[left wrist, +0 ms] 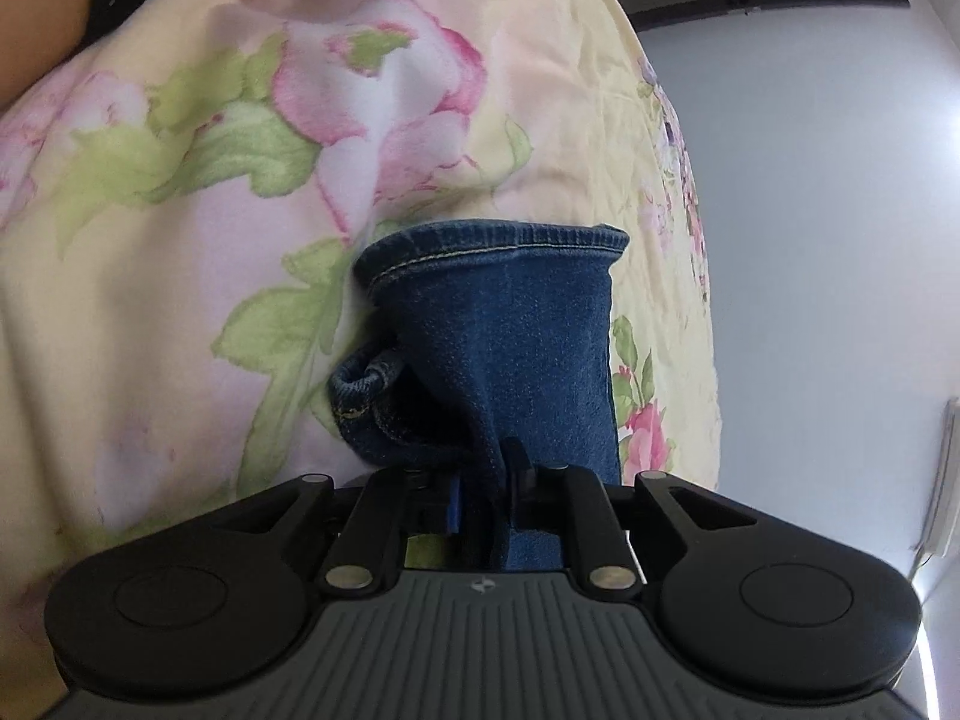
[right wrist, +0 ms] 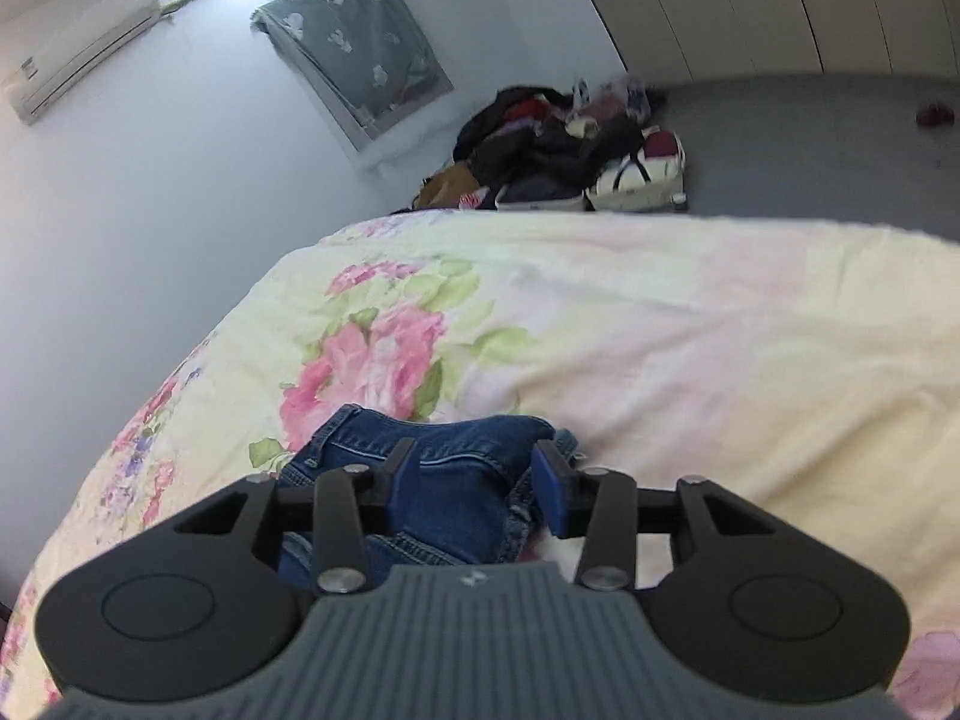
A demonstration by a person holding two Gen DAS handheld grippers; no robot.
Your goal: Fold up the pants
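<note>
So here's where we're at with the pants (left wrist: 504, 324): dark blue denim, lying on the bed (left wrist: 180, 240) with its yellow-and-pink floral cover. From the left wrist view, a leg end runs straight away from us, long axis in line with our left claw (left wrist: 480, 468), and the stitched hem sits at the far end, lying across the view. A second bit of hem is curled up just to the left of it.

Our left claw has its fingers nearly together with a bunched fold of denim pinched between them, so we'd call it clamped on the pants.

In the right wrist view the pants (right wrist: 444, 474) are crumpled in a heap near the bed's (right wrist: 690, 330) left edge, seams and what may be a belt loop showing, so we can't tell which way that end points. Our right claw (right wrist: 477, 474) stands apart, blue pads either side of the denim hump; the pads don't look like they're pressing on it.

Past the bed there's a pile of clothes and bags (right wrist: 558, 150) on the grey floor, plus an air conditioner (right wrist: 78, 54) on the wall. No brand tag or writing we can read anywhere.
</note>
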